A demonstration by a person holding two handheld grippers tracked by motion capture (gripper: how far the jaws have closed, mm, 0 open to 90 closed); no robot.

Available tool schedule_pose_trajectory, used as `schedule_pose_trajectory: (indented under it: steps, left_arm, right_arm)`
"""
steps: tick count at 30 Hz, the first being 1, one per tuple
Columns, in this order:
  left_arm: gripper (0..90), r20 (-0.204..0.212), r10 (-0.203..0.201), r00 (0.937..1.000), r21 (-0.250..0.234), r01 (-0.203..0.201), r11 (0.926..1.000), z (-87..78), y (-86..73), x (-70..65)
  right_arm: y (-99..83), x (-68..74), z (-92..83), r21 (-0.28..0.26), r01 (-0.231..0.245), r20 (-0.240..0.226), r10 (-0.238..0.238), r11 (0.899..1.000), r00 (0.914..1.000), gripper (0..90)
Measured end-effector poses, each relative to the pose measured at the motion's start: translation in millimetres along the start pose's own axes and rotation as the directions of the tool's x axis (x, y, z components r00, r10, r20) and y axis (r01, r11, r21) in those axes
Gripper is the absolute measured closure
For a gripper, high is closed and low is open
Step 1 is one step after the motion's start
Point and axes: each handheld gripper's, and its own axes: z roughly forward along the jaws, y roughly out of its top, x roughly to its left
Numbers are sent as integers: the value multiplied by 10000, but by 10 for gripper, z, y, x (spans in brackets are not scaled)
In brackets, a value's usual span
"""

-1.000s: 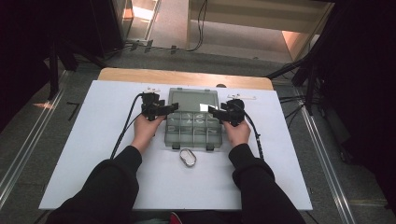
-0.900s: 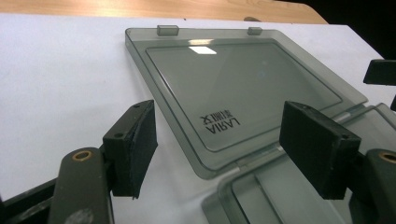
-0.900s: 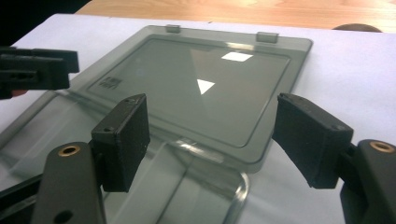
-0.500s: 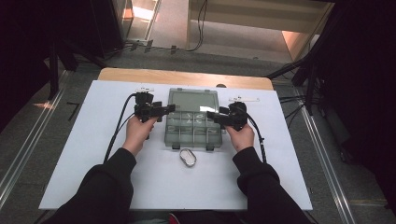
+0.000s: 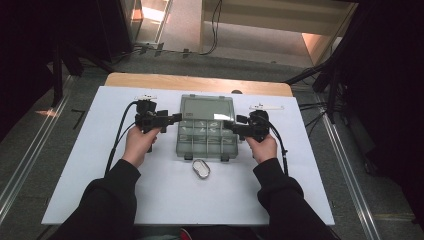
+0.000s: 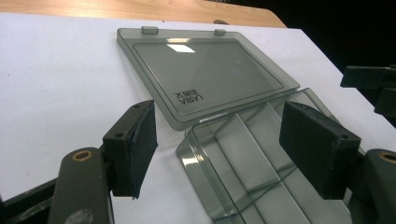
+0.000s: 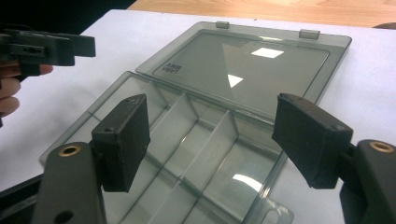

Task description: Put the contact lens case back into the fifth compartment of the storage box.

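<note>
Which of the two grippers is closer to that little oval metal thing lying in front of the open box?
Right, though only narrowly. The oval metal piece lies on the table just in front of the box. The right gripper is behind and right of it; the left gripper is behind, left, slightly farther.

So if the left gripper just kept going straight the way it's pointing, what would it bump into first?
Probably the clear compartment box: the left gripper, open and holding nothing, points at its near left corner, with the opened lid lying flat beyond. Depth is hard to judge, so it might pass just above the rim.

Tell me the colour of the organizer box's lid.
Smoky transparent grey lid, clearest in the left gripper view.
</note>
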Motion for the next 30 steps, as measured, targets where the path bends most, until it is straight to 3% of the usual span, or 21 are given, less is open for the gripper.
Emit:
schedule_pose_trajectory:
  steps: [7, 17, 30]
  left_arm:
    - [280, 111, 17, 9999, 105, -19, 9999, -96, -50, -25]
    - [279, 340, 332, 9989, 312, -342, 9989, -254, -151, -112]
    - [279, 648, 789, 9948, 613, -828, 9947, -412, -296, -217]
  right_arm:
    - [-53, 52, -147, -11, 111, -202, -112, 9999, 9997, 251]
    - [-184, 110, -326, 187, 294, -388, -286, 9994, 9988, 251]
    - [-326, 159, -411, 407, 324, -697, -295, 9986, 9971, 251]
